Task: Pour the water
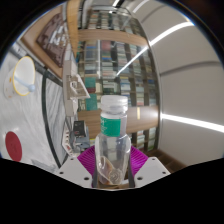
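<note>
My gripper [112,166] is shut on a clear plastic bottle [113,140] with a green label band and a white cap. The bottle stands upright between the purple pads [88,160], which press on its lower body from both sides. It is held up in the air, above the white table [35,125] at the left. A clear tall cup [82,95] with a rim stands just beyond the bottle to the left.
On the table at the left sit a white bowl with yellow pieces [22,78] and a red round thing [12,144]. Shelves full of books [115,55] fill the background. Bright light strips run across the ceiling at the right.
</note>
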A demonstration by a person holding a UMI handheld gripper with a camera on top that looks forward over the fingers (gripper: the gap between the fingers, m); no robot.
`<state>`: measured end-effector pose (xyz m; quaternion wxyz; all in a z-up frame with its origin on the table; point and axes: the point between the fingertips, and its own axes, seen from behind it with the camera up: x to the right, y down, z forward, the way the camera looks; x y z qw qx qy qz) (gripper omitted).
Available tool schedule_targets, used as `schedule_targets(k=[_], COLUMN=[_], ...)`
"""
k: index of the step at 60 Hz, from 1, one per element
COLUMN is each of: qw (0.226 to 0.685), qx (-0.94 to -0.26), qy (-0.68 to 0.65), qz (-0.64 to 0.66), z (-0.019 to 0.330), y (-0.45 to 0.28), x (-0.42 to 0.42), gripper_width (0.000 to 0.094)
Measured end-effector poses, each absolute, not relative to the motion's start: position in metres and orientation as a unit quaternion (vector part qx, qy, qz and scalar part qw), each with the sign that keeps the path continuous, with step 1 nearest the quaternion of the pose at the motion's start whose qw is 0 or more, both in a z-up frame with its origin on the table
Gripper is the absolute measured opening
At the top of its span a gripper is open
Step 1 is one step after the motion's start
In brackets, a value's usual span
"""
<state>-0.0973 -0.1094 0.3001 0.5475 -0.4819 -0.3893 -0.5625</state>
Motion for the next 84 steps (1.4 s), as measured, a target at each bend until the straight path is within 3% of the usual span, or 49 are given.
schedule_targets(k=[10,21,32,37,43,51,56,61,68,72,84], qw=[0.471,0.369,0.381,0.414,0.507,0.655,0.698,0.702,0.668,0.635,0.586], qx=[-0.329,-0.199,-0.193,-0.232,-0.33,-0.522,-0.611,-0.675,-0.736,-0.77,-0.809], qy=[-0.527,-0.616,-0.626,-0.606,-0.552,-0.399,-0.292,-0.198,-0.108,-0.064,-0.048], qz=[-0.626,-0.667,-0.652,-0.639,-0.573,-0.373,-0.234,-0.11,-0.026,-0.008,0.005], z=[0.274,0.217,0.214,0.235,0.275,0.318,0.318,0.295,0.234,0.18,0.088], y=[-0.086,-0.081,-0.081,-0.083,-0.093,-0.113,-0.129,-0.132,-0.132,-0.127,-0.129], x=[-0.183,-0.233,-0.241,-0.239,-0.228,-0.211,-0.209,-0.183,-0.154,-0.154,-0.131], gripper_width=[0.0416,0.0419,0.0416,0.0419,0.0419,0.0419,0.0417,0.0419,0.0419,0.0419,0.0421])
